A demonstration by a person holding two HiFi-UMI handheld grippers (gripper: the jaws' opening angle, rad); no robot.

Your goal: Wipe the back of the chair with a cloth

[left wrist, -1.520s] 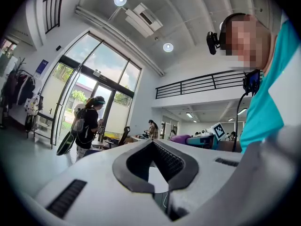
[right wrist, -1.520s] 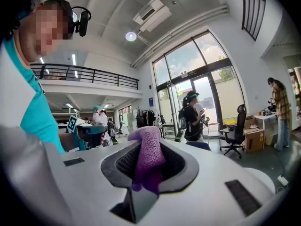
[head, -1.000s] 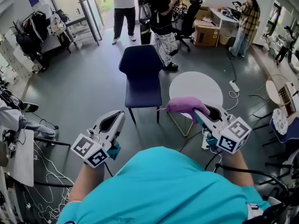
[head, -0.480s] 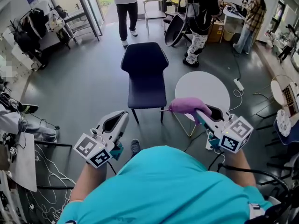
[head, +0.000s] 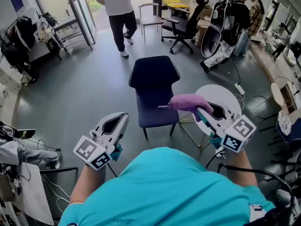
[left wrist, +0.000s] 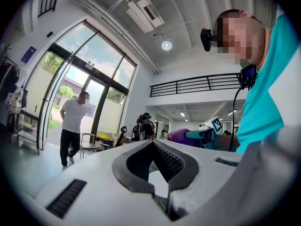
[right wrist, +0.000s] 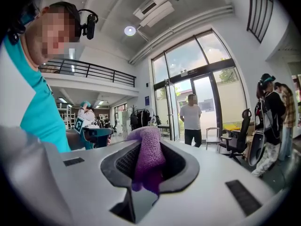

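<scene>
A dark blue chair [head: 154,91] stands on the grey floor ahead of me, its back [head: 154,73] at the far side and its seat toward me. My right gripper [head: 200,110] is shut on a purple cloth [head: 187,101], held in the air over the chair's right edge and apart from it. In the right gripper view the purple cloth [right wrist: 149,160] is bunched between the jaws of the right gripper [right wrist: 148,147]. My left gripper [head: 117,121] hangs left of the chair, shut and holding nothing; the left gripper [left wrist: 153,147] points up toward the glass doors.
A round white table [head: 225,98] stands just right of the chair. A person in a white shirt [head: 115,4] walks by the doors, and a person with a backpack [head: 230,18] is at the back right. A black office chair [head: 186,25] stands behind, and cables lie at left.
The chair now sits lower and further right in the head view, nearer to me. The backpack person has walked to the right. Both grippers keep their pose; the cloth stays clamped.
</scene>
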